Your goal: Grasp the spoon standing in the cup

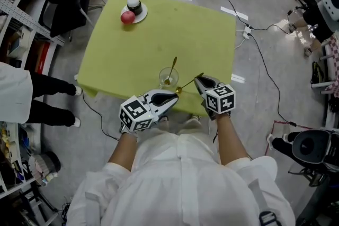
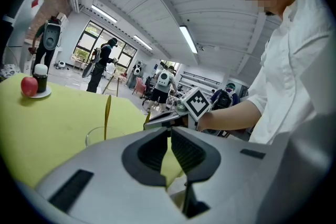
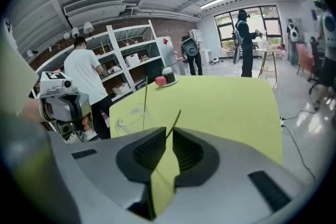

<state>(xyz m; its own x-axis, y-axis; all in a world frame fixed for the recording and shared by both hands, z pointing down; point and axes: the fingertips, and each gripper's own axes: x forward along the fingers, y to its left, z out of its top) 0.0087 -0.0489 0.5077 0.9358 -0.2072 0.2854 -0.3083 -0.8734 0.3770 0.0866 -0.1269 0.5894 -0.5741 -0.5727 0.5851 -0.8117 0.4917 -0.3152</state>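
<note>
A clear glass cup [image 1: 168,78] stands near the front edge of the yellow-green table [image 1: 159,34]. A gold spoon [image 1: 173,67] stands in it, handle up. A second gold spoon [image 1: 189,82] lies slanted just right of the cup. Its handle [image 3: 176,119] runs between the jaws of my right gripper [image 1: 197,80], which stand slightly wider than the handle. In the right gripper view the cup [image 3: 131,118] and its spoon [image 3: 145,94] are ahead to the left. My left gripper [image 1: 174,97] is below the cup at the table's edge, jaws together and empty. It sees the cup [image 2: 97,136] to its left.
A white plate [image 1: 141,13] with a red apple [image 1: 127,17] and a dark jar sits at the table's far left corner. A person [image 1: 21,98] stands left of the table by the shelves. Cables and a power strip [image 1: 246,33] lie on the floor to the right.
</note>
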